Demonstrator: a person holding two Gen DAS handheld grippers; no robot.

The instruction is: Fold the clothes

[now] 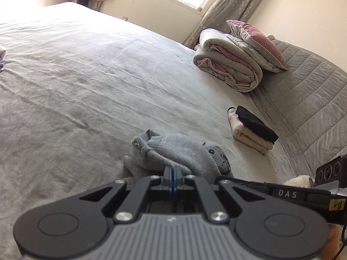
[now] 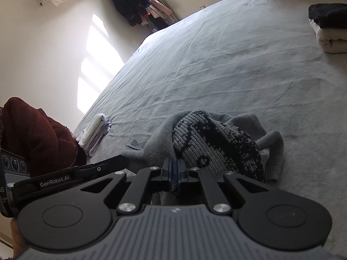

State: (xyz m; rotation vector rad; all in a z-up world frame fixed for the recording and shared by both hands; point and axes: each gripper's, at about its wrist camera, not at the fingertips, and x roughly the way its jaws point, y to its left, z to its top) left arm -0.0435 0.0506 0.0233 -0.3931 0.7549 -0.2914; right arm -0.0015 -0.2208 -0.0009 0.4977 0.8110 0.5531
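A crumpled grey knit sweater (image 1: pixel 180 151) lies on the grey bed sheet (image 1: pixel 86 86), just ahead of both grippers. In the right wrist view its dark patterned side (image 2: pixel 219 147) faces up. My left gripper (image 1: pixel 172 169) has its jaws together, pinching a fold of the sweater's near edge. My right gripper (image 2: pixel 173 165) is closed on a strip of the grey knit, which hangs down between its fingers. Each tool's body shows in the other's view: the right one (image 1: pixel 284 194) at the right edge, the left one (image 2: pixel 65 178) at the left edge.
A stack of folded cream and black clothes (image 1: pixel 251 127) sits by the quilted grey headboard (image 1: pixel 303 95). Farther back lie a rolled quilt (image 1: pixel 227 65) and a pillow (image 1: pixel 258 43). Folded white clothes (image 2: pixel 95 134) and a dark red garment (image 2: pixel 36 134) lie at the bed's left edge.
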